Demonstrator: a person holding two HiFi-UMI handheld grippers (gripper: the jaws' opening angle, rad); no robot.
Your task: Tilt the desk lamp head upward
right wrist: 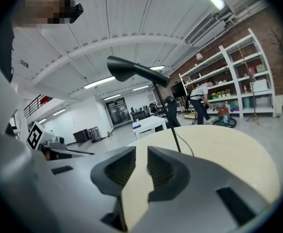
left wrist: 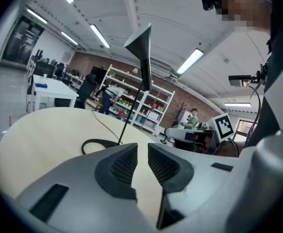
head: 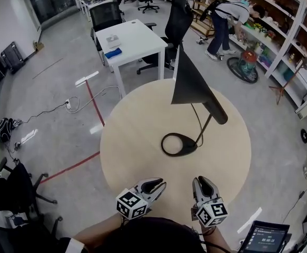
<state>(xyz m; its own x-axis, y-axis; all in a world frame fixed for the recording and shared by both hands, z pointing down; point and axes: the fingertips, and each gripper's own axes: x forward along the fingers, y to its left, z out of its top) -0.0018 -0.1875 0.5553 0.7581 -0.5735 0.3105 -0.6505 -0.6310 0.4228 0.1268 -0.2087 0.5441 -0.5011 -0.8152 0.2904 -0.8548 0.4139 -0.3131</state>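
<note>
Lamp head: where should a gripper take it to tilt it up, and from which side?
Probably the narrow tube end of the lamp head, just above the stem: the cone flares too wide for the jaws. That end points toward the right of the table in the head view, so come in from there with the right gripper, jaws across the tube.
</note>
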